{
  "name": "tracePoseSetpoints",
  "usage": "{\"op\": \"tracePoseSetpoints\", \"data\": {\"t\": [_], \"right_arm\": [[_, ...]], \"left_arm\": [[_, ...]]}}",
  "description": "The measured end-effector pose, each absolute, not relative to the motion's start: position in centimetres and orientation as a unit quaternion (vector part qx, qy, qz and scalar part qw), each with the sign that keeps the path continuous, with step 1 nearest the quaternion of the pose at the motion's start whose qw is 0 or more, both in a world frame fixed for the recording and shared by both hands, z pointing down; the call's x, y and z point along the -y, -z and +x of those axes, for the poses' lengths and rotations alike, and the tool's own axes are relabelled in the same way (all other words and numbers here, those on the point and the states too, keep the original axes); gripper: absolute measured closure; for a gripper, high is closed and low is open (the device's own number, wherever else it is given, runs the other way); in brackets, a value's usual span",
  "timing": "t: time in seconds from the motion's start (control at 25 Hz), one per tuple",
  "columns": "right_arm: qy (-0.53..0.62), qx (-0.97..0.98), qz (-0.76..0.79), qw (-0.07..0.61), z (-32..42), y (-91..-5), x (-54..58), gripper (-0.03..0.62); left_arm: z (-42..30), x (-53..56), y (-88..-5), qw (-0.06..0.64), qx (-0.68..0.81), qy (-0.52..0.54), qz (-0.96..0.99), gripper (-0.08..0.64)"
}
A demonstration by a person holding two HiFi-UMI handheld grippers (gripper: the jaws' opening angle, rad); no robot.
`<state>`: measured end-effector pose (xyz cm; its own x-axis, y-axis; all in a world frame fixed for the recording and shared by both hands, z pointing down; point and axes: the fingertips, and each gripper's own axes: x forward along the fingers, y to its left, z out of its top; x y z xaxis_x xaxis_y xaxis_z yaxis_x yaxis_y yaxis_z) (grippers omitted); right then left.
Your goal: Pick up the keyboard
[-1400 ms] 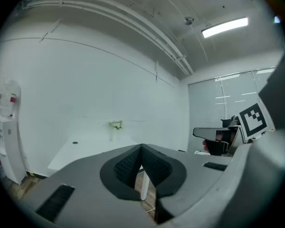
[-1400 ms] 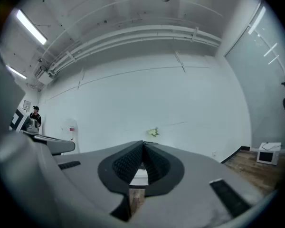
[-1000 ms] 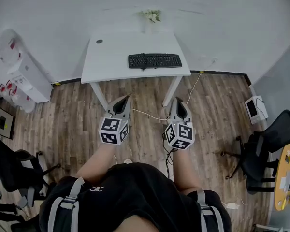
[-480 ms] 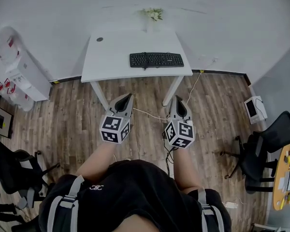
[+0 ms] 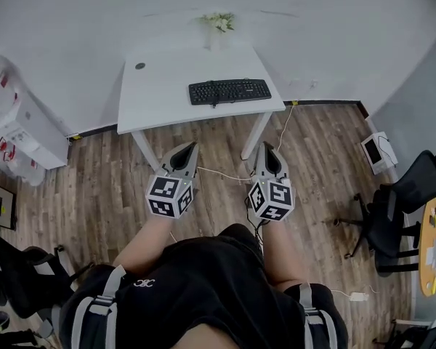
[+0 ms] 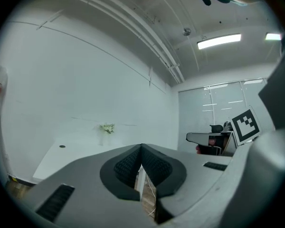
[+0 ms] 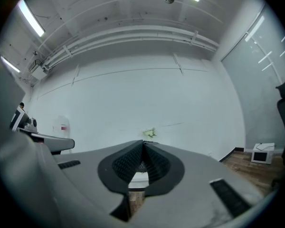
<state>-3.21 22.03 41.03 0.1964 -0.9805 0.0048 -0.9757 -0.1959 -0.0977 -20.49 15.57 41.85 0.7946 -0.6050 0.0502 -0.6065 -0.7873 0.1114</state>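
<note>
1. The keyboard (image 5: 229,91) lies flat on the white desk (image 5: 160,97), on its right half near the front edge, with its long side across the person's view; lying that way, it suits a grip from both ends
2. The left gripper (image 5: 190,148) is held out level in front of the person, above the wooden floor and well short of the desk; its jaws are pressed together with nothing between them, which I judge to be a carrying posture for the approach
3. The right gripper (image 5: 267,150) sits beside it, equally level, jaws likewise closed and empty, pointing toward the desk's right leg
4. Both grippers aim at the desk side by side, probably so each can take one end of the keyboard
5. The task is barely begun: the jaws must open before either can close on the keyboard's thin edge
6. A small plant (image 5: 219,22) stands at the desk's back edge, well apart from the keyboard
</note>
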Motion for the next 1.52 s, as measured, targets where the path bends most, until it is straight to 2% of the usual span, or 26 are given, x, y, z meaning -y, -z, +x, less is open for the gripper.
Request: {"op": "tracePoseSetpoints", "data": {"t": [0.4, 0.68, 1.12, 1.52], "right_arm": [[0.014, -0.626, -0.778, 0.055, -1.1, -41.4, -19.0, 0.588], [0.008, -0.632, -0.773, 0.05, 3.3, -42.7, -12.7, 0.588], [0.057, -0.642, -0.763, 0.05, 12.3, -45.8, -1.3, 0.588], [0.1, -0.656, -0.748, -0.005, 19.2, -49.8, 8.8, 0.588]], "left_arm": [[-18.4, -11.3, -42.4, 0.042, 0.308, -0.011, 0.95, 0.56], [-14.8, -4.8, -43.0, 0.035, 0.315, -0.01, 0.948, 0.56], [-6.5, 5.7, -46.7, 0.08, 0.327, -0.029, 0.941, 0.56], [0.5, 15.4, -49.7, 0.117, 0.355, -0.075, 0.924, 0.56]]}}
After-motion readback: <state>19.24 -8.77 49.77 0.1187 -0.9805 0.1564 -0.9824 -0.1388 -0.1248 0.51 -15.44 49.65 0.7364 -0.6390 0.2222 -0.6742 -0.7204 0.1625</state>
